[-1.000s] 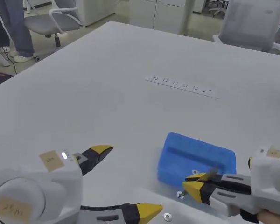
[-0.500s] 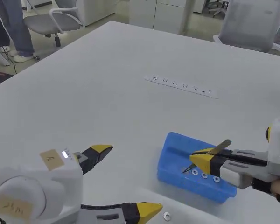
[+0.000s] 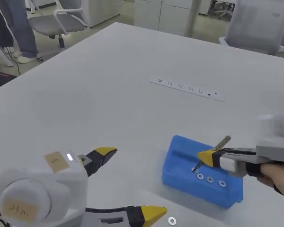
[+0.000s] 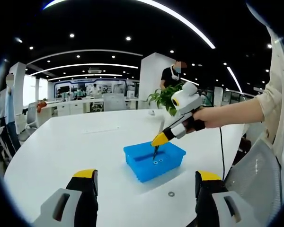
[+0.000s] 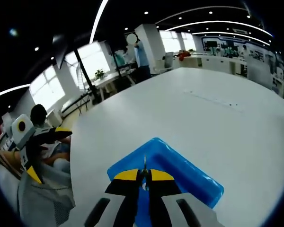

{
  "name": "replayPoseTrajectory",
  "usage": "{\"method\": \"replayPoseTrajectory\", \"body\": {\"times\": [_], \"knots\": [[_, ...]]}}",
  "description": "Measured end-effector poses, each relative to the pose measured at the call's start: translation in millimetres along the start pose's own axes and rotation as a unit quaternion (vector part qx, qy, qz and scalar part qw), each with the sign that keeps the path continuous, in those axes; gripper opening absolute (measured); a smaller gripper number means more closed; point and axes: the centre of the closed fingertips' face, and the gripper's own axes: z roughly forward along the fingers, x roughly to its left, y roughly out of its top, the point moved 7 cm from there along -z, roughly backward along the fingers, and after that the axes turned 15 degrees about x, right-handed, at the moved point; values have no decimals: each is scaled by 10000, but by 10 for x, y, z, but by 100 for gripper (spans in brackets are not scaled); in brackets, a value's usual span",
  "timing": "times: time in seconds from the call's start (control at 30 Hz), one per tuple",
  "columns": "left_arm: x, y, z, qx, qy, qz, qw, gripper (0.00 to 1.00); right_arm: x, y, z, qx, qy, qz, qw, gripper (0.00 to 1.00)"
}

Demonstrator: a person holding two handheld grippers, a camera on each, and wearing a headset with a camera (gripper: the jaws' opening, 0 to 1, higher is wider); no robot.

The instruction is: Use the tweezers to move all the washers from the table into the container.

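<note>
Three small silver washers [image 3: 210, 179] lie in a row inside the blue container [image 3: 177, 158], just beside the tips of the tweezers [image 3: 221, 142]. The right gripper [image 3: 207, 157] has its jaws pressed together on the tweezers, which slant down into the container. A loose washer [image 3: 172, 221] lies on the white table [image 3: 109, 85] near the left gripper [image 3: 131, 182], whose jaws are spread wide and hold nothing.

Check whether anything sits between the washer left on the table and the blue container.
Nothing visible does. The washer lies on the table close to the blue container, with bare surface between them. The right tool holds the tweezers over the container, above that path.
</note>
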Motion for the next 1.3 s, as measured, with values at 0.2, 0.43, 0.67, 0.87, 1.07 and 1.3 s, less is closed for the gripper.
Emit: {"method": "replayPoseTrajectory", "body": {"times": [0.2,0.43,0.67,0.87,1.07,1.3], "knots": [[3,-5,1,19,13,12,10000,86,-39,21,136,271,-30,-99,9996,3],[6,-10,4,34,20,-6,10000,86,-65,19,226,501,-104,-198,9985,3],[2,-13,8,62,6,15,10000,86,-82,-10,247,617,-186,-232,9977,3],[-3,-17,11,87,-7,36,10000,85,-47,-4,188,453,-246,-306,9982,4],[-6,-8,4,38,-24,7,10000,86,82,24,10,-36,-195,-336,9992,4],[-20,-5,10,36,-72,20,10000,87,401,56,-289,-684,203,-558,9959,3]]}}
